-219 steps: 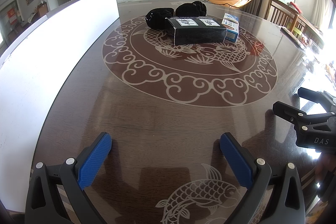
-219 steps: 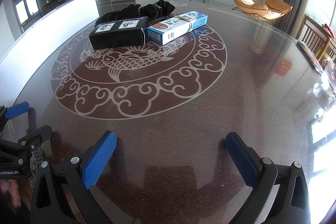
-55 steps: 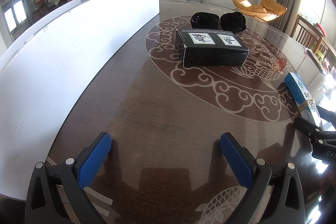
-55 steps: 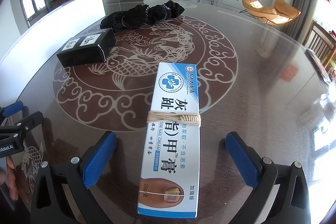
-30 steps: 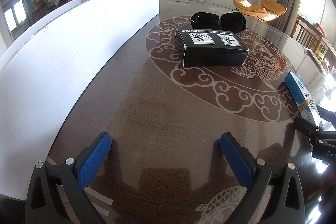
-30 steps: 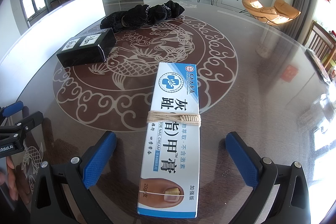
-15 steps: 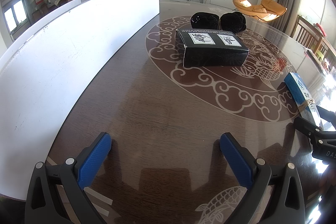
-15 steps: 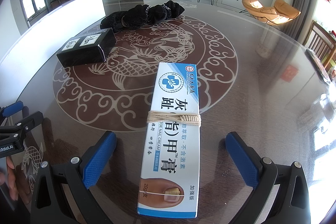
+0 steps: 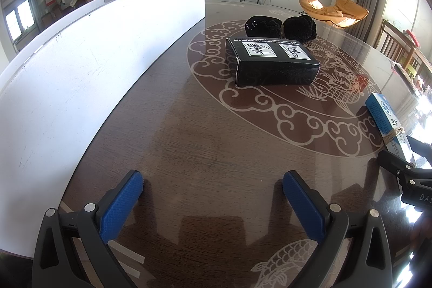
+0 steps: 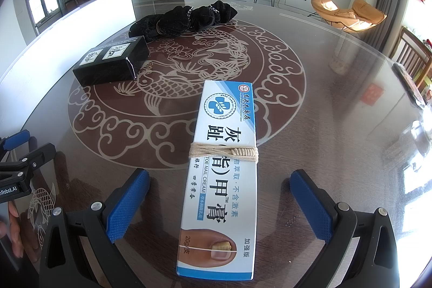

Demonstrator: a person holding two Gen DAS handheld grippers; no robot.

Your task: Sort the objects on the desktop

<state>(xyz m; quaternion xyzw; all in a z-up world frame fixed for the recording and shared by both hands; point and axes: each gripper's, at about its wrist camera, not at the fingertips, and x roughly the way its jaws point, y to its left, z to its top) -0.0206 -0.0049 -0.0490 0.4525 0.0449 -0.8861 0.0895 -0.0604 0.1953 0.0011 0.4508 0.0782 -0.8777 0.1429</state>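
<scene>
- Right gripper (image 10: 220,196): jaws spread wide, gripping nothing. The blue-and-white cream box (image 10: 222,177) lies flat on the worktop (image 10: 337,112) between the two blue pads, touching neither; its near end reaches back toward the camera.
- A band of tan twine (image 10: 223,153) wraps the box about midway along its length.
- Left gripper (image 9: 213,196): jaws likewise released, with only bare dark wood between the pads.
- Black box (image 9: 271,64) with two white labels on top sits on the carved fish medallion (image 9: 297,104), well ahead of the left gripper.
- Black cloth bundle (image 9: 280,27) lies just behind the black box; from the right wrist view the two appear close, contact unclear.
- White panel (image 9: 89,77) stands upright along the left edge of the worktop.
- From the left wrist view, the cream box shows at far right, by the right gripper's black frame.
</scene>
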